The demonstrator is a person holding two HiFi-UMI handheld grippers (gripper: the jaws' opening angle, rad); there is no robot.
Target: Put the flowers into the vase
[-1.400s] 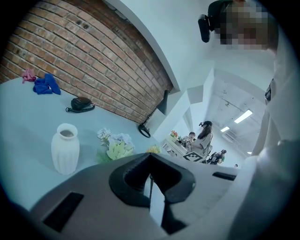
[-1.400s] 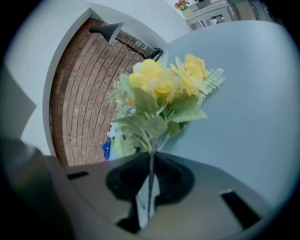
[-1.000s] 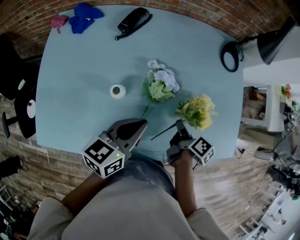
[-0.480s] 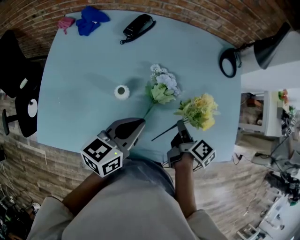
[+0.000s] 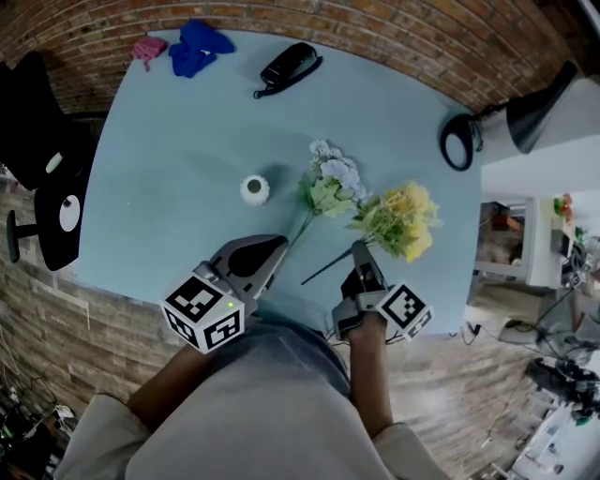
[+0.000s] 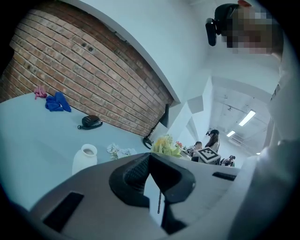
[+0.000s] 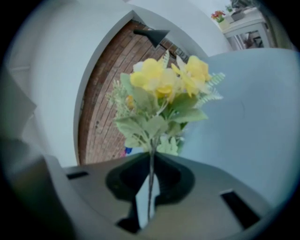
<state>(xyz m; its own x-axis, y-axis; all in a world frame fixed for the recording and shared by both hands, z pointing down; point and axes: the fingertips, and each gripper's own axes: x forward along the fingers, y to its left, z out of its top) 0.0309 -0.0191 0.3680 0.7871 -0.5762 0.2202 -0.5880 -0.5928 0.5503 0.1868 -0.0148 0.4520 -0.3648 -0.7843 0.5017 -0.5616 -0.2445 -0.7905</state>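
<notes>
Brick wall (image 5: 375, 28) behind pale blue table (image 5: 169, 141); black lamp (image 5: 539, 89) right.

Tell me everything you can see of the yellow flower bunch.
The yellow flower bunch looks artificial: yellow blooms over pale green leaves on a thin dark stem. The right gripper is shut on that stem just below the leaves; the stem's tail sticks out past it. The blooms show against the blue table.
</notes>
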